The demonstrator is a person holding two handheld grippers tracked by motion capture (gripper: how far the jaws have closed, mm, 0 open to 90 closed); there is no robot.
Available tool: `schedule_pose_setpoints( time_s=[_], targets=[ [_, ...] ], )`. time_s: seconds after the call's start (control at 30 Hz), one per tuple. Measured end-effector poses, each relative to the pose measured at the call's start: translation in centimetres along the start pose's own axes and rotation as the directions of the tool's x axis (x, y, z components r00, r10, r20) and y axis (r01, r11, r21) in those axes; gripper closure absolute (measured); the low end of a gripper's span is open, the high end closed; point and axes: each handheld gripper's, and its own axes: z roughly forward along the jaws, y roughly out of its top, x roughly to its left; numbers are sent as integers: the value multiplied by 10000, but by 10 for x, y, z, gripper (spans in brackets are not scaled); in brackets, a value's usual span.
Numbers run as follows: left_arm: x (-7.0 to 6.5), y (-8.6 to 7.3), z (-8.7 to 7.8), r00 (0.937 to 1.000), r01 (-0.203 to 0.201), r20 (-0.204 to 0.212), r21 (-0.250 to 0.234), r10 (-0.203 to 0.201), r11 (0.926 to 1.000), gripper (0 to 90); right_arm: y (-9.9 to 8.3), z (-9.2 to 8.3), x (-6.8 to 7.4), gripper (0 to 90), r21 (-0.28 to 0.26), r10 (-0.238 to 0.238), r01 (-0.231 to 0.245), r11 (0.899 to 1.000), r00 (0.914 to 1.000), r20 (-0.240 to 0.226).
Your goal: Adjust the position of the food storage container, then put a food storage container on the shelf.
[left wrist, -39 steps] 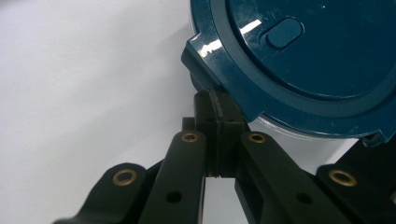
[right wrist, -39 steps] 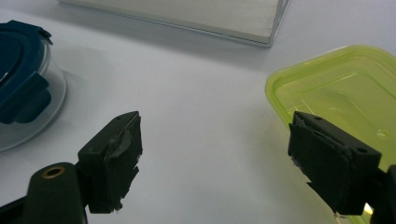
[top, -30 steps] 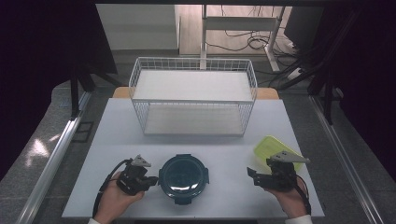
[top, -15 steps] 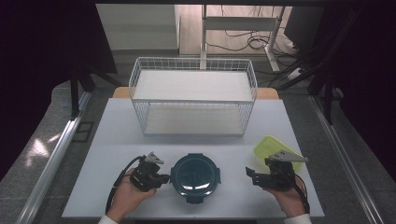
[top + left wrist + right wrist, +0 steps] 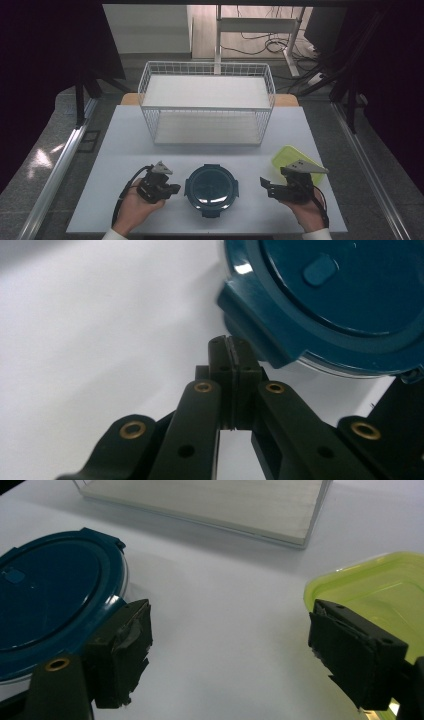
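A round blue container (image 5: 212, 189) with a dark blue lid and clip tabs at its rim lies on the near middle of the white table (image 5: 125, 140), between the two hand-held grippers. The left gripper (image 5: 169, 188), held in the person's left hand (image 5: 134, 207), sits just left of the container with its jaws pressed together and nothing between them; in the left gripper view the closed tips (image 5: 231, 347) lie just beside one of the lid's clip tabs (image 5: 260, 322), and whether they touch it cannot be told. The right gripper (image 5: 266, 186), held in the right hand (image 5: 306, 210), lies to the right of the container with its jaws spread wide and empty; in the right gripper view its left jaw stands close by the container's rim (image 5: 112, 560) and its right jaw stands in front of a flat yellow-green lid (image 5: 380, 587), with bare table between them. In the high view that lid (image 5: 295, 159) lies on the table's right side, partly hidden behind the right gripper's grey plate. A white wire basket (image 5: 207, 107) with a pale floor stands on the far half of the table, well apart from the container. Beyond the table's far edge a wooden floor (image 5: 205, 30) carries the white frame of a desk (image 5: 260, 25) and loose black cables (image 5: 272, 45). Grey floor runs along both sides of the table, with a metal rail (image 5: 62, 165) at the left, and the outer surroundings are dark.
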Motion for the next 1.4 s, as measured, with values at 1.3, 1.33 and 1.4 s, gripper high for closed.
schedule_pose_setpoints(
  time_s=[1.3,1.33,1.4],
  targets=[
    [10,1,-17,9636,2575,1110,-1400,-2432,9561,47,-4,4,24,121,503,1457,-1375,9892,9589,-2434],
    [10,1,-17,9636,2575,1110,-1400,-2432,9561,39,-3,6,26,116,562,1519,-1422,9882,9557,-2521],
    [10,2,-14,9575,2716,1358,-1292,-2543,9537,33,-3,9,29,113,647,1564,-1445,9874,9534,-2580]
  ],
)
